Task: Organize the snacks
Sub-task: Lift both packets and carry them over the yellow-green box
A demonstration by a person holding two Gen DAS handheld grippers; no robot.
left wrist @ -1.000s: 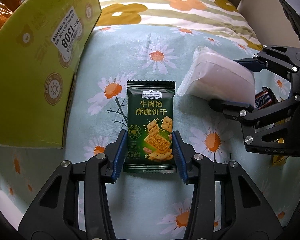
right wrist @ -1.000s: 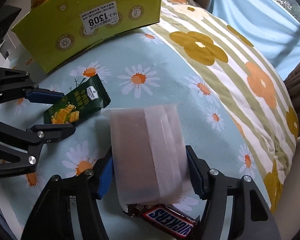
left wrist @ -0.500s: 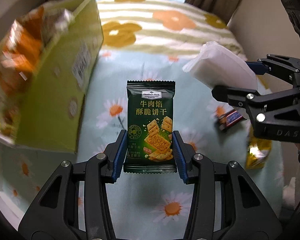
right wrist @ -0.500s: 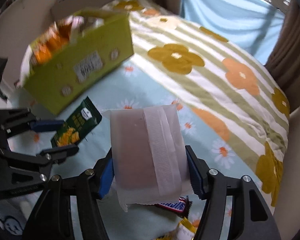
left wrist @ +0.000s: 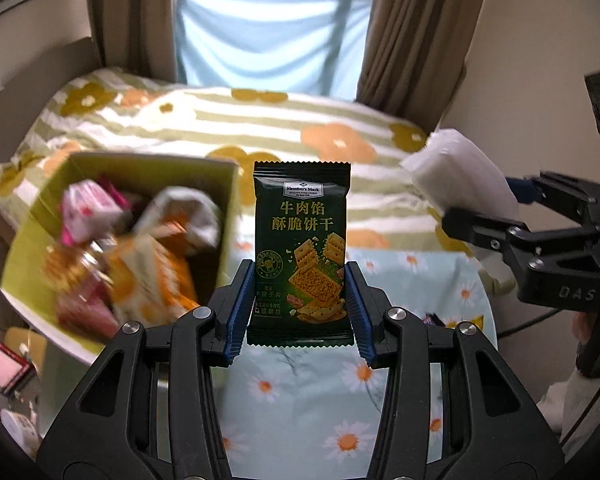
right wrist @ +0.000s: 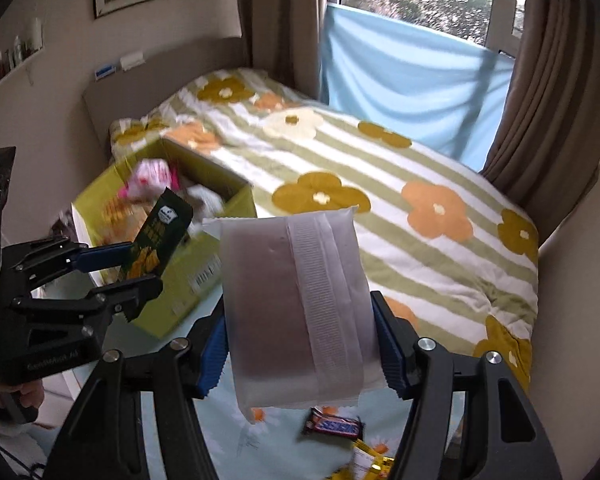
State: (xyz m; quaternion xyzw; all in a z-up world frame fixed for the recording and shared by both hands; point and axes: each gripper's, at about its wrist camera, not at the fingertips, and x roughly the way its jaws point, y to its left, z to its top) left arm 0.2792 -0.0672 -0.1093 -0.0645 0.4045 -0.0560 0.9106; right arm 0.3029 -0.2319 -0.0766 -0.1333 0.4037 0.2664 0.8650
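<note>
1. Left gripper (left wrist: 298, 312): its blue-padded fingers (left wrist: 236, 312) are clamped on the lower side edges of a dark green cracker packet (left wrist: 301, 252), which is held upright with its printed face toward the left wrist camera. In the right wrist view the same gripper (right wrist: 134, 268) appears at the left edge of the frame, with the packet (right wrist: 158, 240) tilted and raised in front of the box.
2. Right gripper (right wrist: 302, 348): its fingers (right wrist: 388, 348) grip both sides of a translucent white pouch (right wrist: 296, 304), seam side toward the camera and dark contents faintly visible. In the left wrist view this gripper (left wrist: 496, 208) enters from the right, with the pouch (left wrist: 460, 172) projecting from it above the bed.
3. Yellow-green cardboard box (left wrist: 228, 208): it is open-topped, sits at the left edge of the bed and holds a blurred heap of snacks in pink, orange and white wrappers (left wrist: 140, 248). In the right wrist view the box (right wrist: 188, 276) shows a white label on its near side wall.
4. Bed (right wrist: 420, 168): the far part is covered by a green-and-white striped quilt with large orange and ochre flowers; the near part carries a pale blue daisy-print cover (left wrist: 300, 392).
5. Snickers bar (right wrist: 334, 426): it lies on the daisy cover near the bed's near edge, below the pouch; a yellow wrapper (right wrist: 366, 462) lies just beside it, partly cut off.
6. Background: brown curtains (right wrist: 548, 92) flank a window with a light blue cloth (right wrist: 400, 80) across its lower part.
</note>
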